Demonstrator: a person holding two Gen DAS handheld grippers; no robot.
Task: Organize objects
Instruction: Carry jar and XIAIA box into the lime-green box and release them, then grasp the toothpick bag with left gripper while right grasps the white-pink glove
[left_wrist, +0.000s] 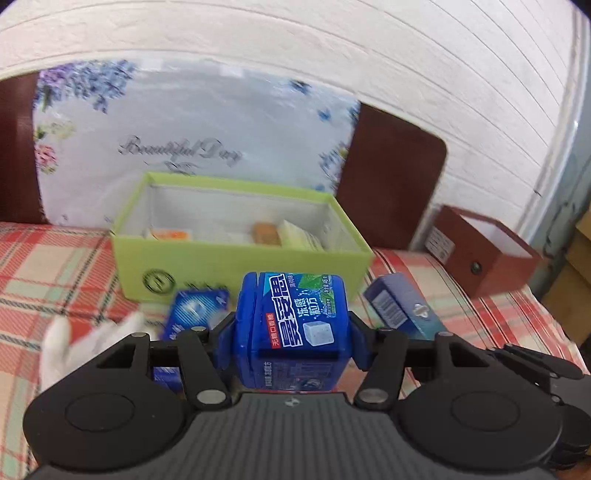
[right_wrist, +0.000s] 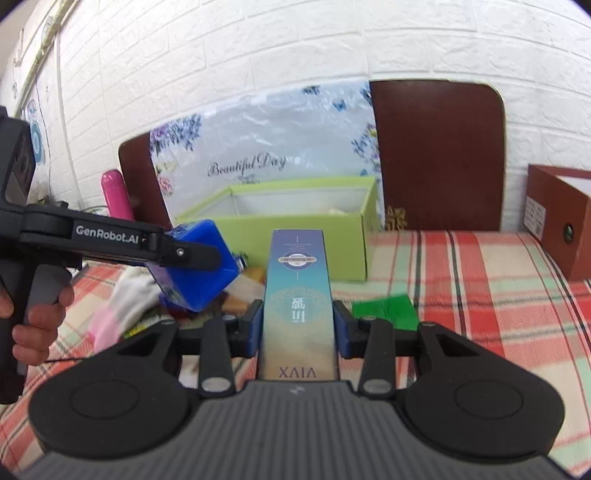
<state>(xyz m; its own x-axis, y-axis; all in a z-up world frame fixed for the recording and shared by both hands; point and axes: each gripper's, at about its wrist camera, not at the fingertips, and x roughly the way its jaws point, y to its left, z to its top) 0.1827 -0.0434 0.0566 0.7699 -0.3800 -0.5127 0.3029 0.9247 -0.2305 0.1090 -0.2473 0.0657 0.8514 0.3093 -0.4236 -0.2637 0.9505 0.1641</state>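
My left gripper (left_wrist: 294, 334) is shut on a blue chewing-gum tub (left_wrist: 291, 295) with white print, and carries it above the plaid bedspread (left_wrist: 55, 266). In the right wrist view the same tub (right_wrist: 201, 291) hangs tilted at the left, in that gripper, which a hand holds. My right gripper (right_wrist: 297, 326) is shut on a long blue-teal carton (right_wrist: 295, 280) that points forward, with a pad against each of its sides. An open lime-green box (left_wrist: 240, 266) stands just behind both held things, with a few small packets (left_wrist: 266, 232) in it.
A blue carton (left_wrist: 402, 306) and a blue pack (left_wrist: 192, 306) lie in front of the green box, beside a white cloth (left_wrist: 74, 343). A red-brown open box (right_wrist: 554, 229) sits at the far right. A green packet (right_wrist: 384, 310) lies on the plaid. A floral board and a brown headboard (right_wrist: 436, 147) stand behind.
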